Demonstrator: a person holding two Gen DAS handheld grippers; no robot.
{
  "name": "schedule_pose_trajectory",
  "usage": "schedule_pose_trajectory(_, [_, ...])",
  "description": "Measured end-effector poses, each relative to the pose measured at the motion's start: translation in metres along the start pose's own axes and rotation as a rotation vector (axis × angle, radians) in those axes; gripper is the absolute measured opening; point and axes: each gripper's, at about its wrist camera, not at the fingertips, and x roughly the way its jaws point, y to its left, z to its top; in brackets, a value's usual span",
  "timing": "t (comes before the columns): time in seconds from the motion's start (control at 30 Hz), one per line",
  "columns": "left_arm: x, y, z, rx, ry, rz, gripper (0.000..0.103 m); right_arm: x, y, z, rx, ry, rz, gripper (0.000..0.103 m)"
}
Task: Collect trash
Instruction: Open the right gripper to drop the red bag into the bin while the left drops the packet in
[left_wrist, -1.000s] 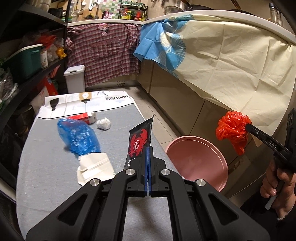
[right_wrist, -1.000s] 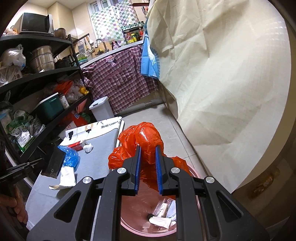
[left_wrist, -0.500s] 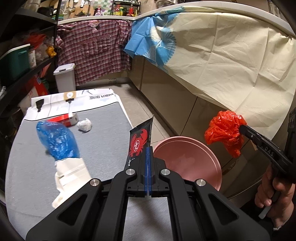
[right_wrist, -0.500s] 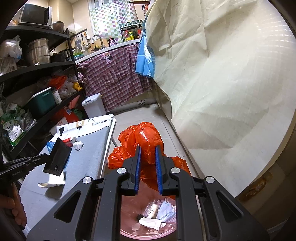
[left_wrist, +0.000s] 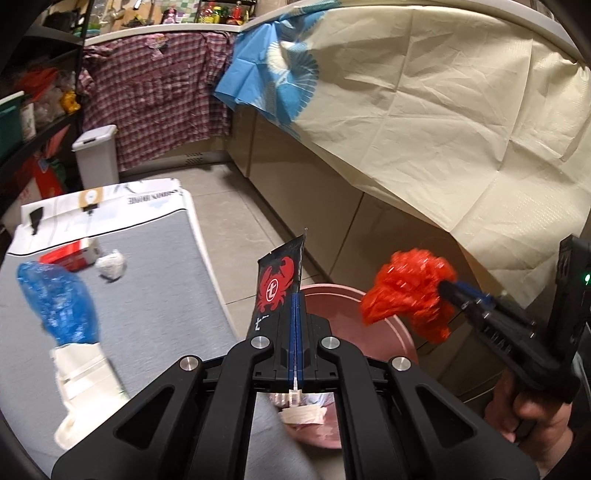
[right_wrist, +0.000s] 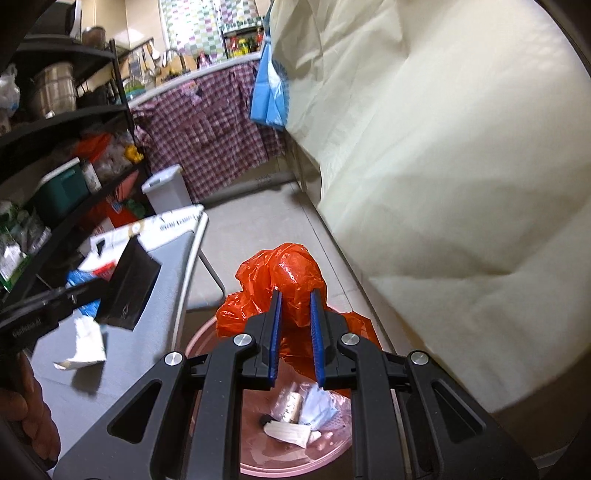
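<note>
My left gripper (left_wrist: 296, 302) is shut on a black wrapper with a red crab (left_wrist: 279, 282) and holds it over the table's right edge, beside the pink bin (left_wrist: 384, 332). It also shows in the right wrist view (right_wrist: 129, 286). My right gripper (right_wrist: 295, 301) is shut on a crumpled red plastic bag (right_wrist: 291, 275) above the pink bin (right_wrist: 255, 463), which holds several scraps. The red bag also shows in the left wrist view (left_wrist: 406, 291). On the grey table (left_wrist: 155, 295) lie a blue plastic bag (left_wrist: 55, 299), a white paper bag (left_wrist: 85, 384), a white wad (left_wrist: 110, 264) and a red box (left_wrist: 68, 254).
A white pedal bin (left_wrist: 96, 155) stands on the floor past the table. Dark shelves (right_wrist: 55, 155) with clutter run along the left. Cabinets draped with a cream cloth (left_wrist: 424, 122) run along the right. Tiled floor (left_wrist: 236, 206) lies between.
My left gripper has moved right with the crab wrapper, from over the table to its edge by the bin. The right gripper still holds the red bag over the bin.
</note>
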Motion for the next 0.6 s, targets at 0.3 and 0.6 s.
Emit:
schedule_pose_trajectory(0.3, [0.046, -0.006, -0.002, -0.067, 0.106, -0.11, 0.002, 0.032, -0.002, -0.006, 0.004, 0.111, -0.047, 0.029])
schedule_pose_trajectory(0.6, [0.041, 0.009, -0.015, -0.116, 0.135, -0.113, 0.011, 0.033, 0.0, -0.008, -0.003, 0.106, -0.038, 0.044])
